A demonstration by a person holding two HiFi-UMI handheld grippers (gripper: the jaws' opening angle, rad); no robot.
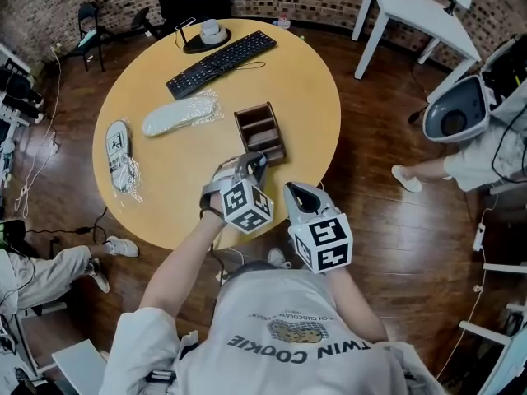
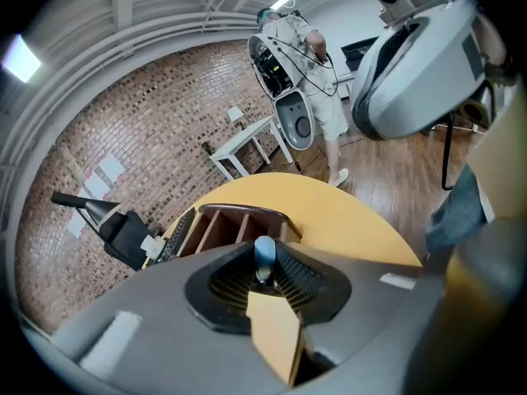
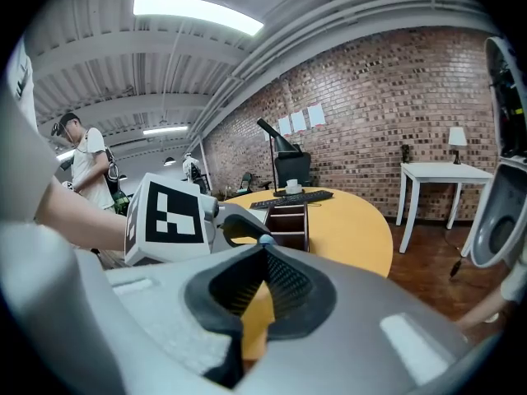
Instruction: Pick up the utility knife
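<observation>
- Over the near edge of the round table, in the head view, the left gripper is hovering at the near end of the organizer. The right gripper is hanging just beside it, at the table's rim. A keyboard, a white sole and a shoe are lying farther out on the table.
- Left gripper view: the jaws are pinching the knife at their tips. Its blue-grey end is sticking up between the pads, with the organizer just behind it and the table showing below.
- Right gripper view: the jaws are pressing together at the tips with nothing between them. Past them the left gripper is showing close by on the left, and the organizer and keyboard are sitting beyond on the table.
</observation>
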